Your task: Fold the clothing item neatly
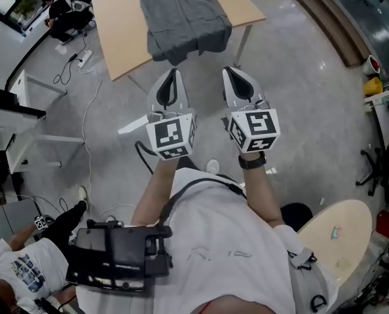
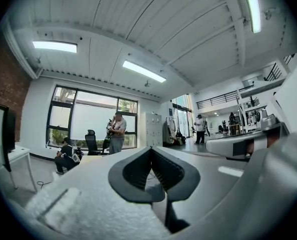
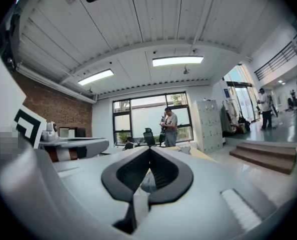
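The grey garment (image 1: 185, 15) lies on the bench (image 1: 119, 34) at 12 o'clock, with one edge hanging over the near side. It looks soft and light, so I would pinch two corners. The left gripper (image 1: 173, 77) and right gripper (image 1: 236, 76) have their fingers pressed together, empty.

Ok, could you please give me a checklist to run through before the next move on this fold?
1. Left gripper empty: ok, jaws together on nothing.
2. Right gripper empty: ok, jaws together on nothing.
3. Jaws ready to grasp: not ok, both are shut.
4. Grippers at the gray garment: not ok, both are short of the table, over the floor.
5. Garment lying flat: not ok, it is rumpled and its near edge hangs over the table's edge.
6. Far end of the garment: cannot tell, the head view cuts it off.
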{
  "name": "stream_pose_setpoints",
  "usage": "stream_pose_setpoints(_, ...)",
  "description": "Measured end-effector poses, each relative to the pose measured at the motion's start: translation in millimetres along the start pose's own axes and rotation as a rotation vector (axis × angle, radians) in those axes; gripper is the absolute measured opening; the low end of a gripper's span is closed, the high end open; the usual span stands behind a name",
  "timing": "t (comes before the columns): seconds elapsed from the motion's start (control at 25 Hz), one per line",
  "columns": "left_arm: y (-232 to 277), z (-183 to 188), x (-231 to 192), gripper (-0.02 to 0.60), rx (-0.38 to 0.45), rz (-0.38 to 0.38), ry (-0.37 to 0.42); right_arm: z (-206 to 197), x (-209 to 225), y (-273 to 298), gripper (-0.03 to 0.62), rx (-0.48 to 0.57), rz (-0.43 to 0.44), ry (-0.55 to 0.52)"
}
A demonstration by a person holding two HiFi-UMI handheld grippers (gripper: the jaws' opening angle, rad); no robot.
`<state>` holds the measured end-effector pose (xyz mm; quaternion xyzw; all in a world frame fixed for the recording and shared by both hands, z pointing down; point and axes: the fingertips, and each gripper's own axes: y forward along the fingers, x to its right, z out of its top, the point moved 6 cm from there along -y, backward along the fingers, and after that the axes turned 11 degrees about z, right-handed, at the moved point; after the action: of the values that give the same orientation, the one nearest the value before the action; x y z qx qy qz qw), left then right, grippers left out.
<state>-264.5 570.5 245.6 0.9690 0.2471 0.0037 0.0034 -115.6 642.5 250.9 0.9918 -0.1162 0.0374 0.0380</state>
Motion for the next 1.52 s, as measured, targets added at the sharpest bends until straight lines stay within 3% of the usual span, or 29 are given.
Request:
stream_pose_setpoints(0.16,10.5,-29.9,-0.3,0.003,-0.105,-0.029,0.051,-25.3,-13.7,19.4,0.0,-0.11,0.107,-0.066)
stream_pose_setpoints(0.24,20.7,-35.8,-0.6,0.004,-0.131,-0.044,0.048,-28.1,-12.2,30.5,0.0,-0.085,0.109,-0.045)
stream_pose_setpoints(0.36,44.8,-31.6,-1.5,0.004,-0.124,-0.06,0.043,-22.1,5.5,51.6,0.0,-0.031,0.063,0.01)
stream_pose_setpoints(0.56,110.0,-41.9,-5.9,0.005,-0.159,-0.058,0.024,-14.9,43.1,103.8,-0.006,-0.01,0.0,0.004)
stream_pose_setpoints(0.8,200.3,-18.2,-27.3,0.005,-0.07,-0.053,0.034,4.5,97.3,186.0,-0.008,-0.067,-0.116,0.047)
stream_pose_setpoints(0.96,242.5,-21.3,-59.2,0.005,-0.077,-0.033,0.018,2.2,105.7,238.6,-0.008,-0.092,-0.085,0.058)
stream_pose_setpoints(1.2,297.6,-45.4,-86.3,0.005,-0.152,-0.017,-0.027,-15.6,119.8,291.7,-0.001,-0.159,-0.036,0.032)
stream_pose_setpoints(1.52,381.0,-73.1,-90.5,0.005,-0.207,0.033,-0.034,-27.3,195.1,373.2,-0.002,-0.148,0.044,0.049)
